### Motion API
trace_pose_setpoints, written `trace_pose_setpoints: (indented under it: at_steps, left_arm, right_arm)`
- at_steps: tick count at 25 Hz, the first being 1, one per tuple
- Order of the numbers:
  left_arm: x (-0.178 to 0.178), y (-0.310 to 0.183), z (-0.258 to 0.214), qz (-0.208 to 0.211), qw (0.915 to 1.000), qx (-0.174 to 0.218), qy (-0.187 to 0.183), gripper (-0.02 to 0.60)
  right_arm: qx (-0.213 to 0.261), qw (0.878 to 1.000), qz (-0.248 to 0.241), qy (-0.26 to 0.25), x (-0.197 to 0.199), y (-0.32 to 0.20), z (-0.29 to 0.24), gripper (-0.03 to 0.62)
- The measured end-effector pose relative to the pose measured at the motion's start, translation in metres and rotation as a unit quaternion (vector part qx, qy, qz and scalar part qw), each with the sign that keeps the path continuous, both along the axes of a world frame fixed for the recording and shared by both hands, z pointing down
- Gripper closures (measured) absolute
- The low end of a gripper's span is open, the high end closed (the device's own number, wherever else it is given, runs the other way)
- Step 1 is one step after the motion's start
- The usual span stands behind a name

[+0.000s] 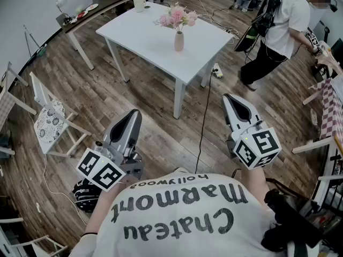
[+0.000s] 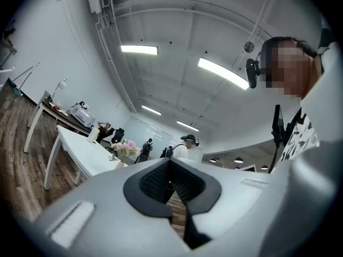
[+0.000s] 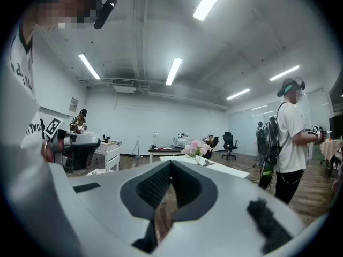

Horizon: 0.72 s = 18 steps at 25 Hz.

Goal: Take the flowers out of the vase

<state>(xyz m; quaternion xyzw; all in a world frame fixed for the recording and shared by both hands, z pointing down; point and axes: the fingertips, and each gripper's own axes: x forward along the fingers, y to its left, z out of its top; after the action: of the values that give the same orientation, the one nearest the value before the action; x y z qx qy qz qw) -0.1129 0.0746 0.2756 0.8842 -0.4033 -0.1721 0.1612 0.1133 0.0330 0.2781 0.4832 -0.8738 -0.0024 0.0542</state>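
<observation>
Flowers upright in vase, stems vertical, near middle of white table. Well apart from both grippers, ahead across wooden floor, roughly between their lines of aim. Left gripper clenched, empty, pointing up-right toward table. Right gripper clenched, empty, slightly nearer, vase up-left of its tip. Likely next: close distance, open right jaws, grasp stems from side above vase rim, lift straight up

A vase of pink flowers stands near the white table's middle. A cup sits at its far corner.
</observation>
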Motion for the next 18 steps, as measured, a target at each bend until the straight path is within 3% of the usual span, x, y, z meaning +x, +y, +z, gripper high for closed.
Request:
trace_pose_setpoints:
  at_steps: [11,18]
  left_arm:
    - [-0.003,-0.001,0.003,0.002,1.0,0.0,0.003,0.575]
    - [-0.006,0.004,0.01,0.019,0.9998,-0.01,0.004,0.575]
  right_arm:
    - [-0.003,1.0,0.002,0.004,-0.003,0.0,0.004,0.579]
    - [-0.019,0.998,-0.007,-0.061,-0.014,0.002,0.004,0.579]
